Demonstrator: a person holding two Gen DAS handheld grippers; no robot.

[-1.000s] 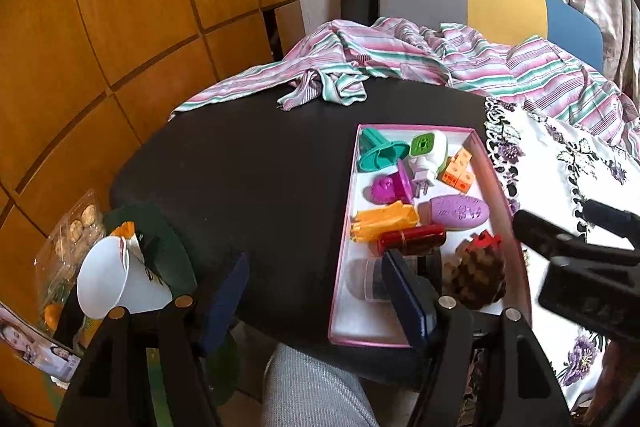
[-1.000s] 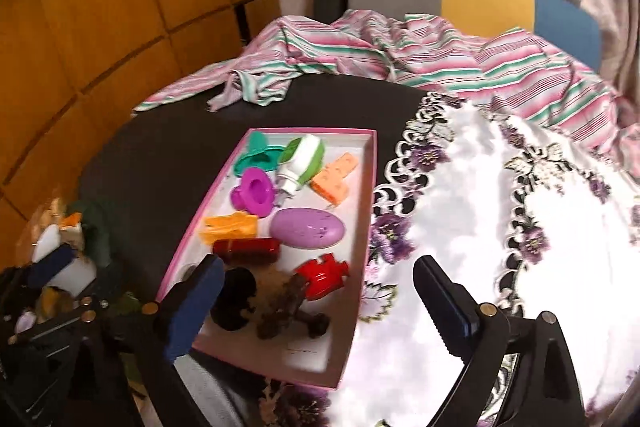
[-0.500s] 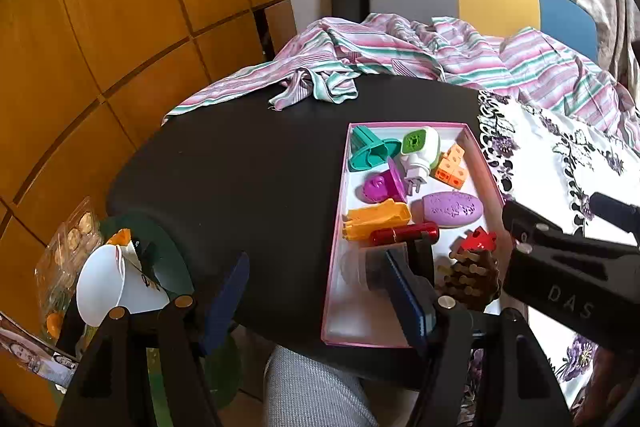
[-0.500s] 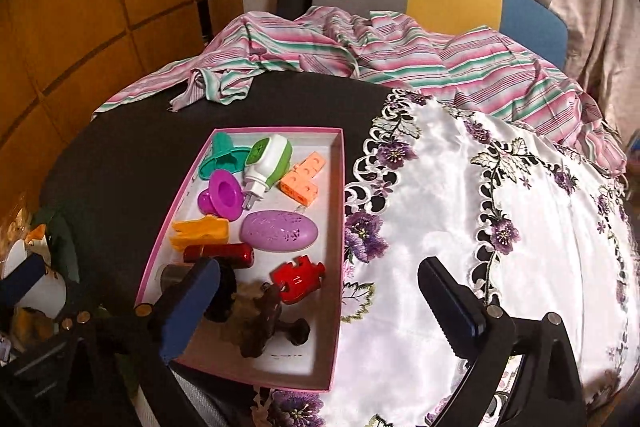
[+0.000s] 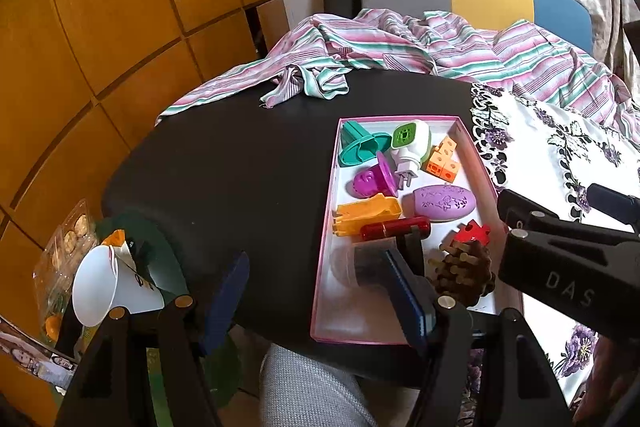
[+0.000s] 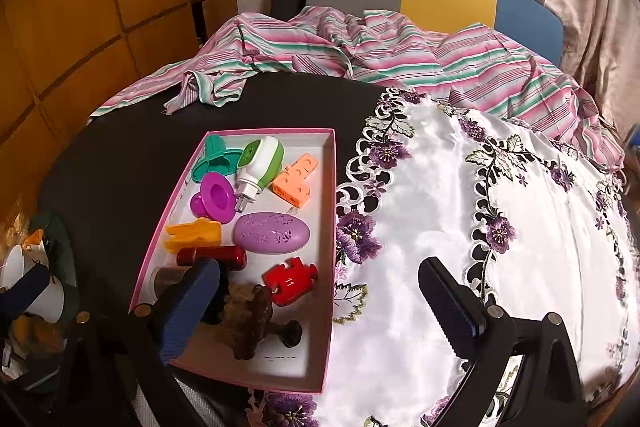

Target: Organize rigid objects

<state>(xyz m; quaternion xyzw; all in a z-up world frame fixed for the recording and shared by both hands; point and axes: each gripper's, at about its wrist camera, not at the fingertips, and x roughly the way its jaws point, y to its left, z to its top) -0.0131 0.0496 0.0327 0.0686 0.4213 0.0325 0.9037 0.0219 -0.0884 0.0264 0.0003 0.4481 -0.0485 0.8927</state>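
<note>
A: Which step is shown, read from near to far?

B: No item is held. The left gripper (image 5: 316,291) is seen with jaws spread wide and empty, its right finger poised above the near end of the pink tray (image 5: 325,259); the right gripper (image 6: 320,301) is likewise parted and empty, straddling the tray's near right corner and the embroidered cloth (image 6: 520,227). A selection step is judged to be in hand, nothing yet lifted.

A: Where are the rigid objects placed?

B: All are contained in the tray on the black table (image 5: 224,179). Nearest, at 6 o'clock within the tray, a pine cone (image 5: 464,273) and a dark cylindrical jar (image 5: 360,265) are found; next the red puzzle piece (image 6: 290,279) and the red cylinder (image 5: 396,229); at centre the purple oval case (image 6: 272,231) and yellow piece (image 6: 194,233); farthest, toward 12 o'clock, the teal funnel (image 5: 362,147), plug-in device (image 6: 260,159) and orange block (image 6: 296,179).

A: How is the likeliest target oriented?

B: The red cylinder's long axis is laid across the tray, from 9 to 3 o'clock. For the next move, a descent with the jaws set across that axis is called for, clearance from the jar being kept
</note>
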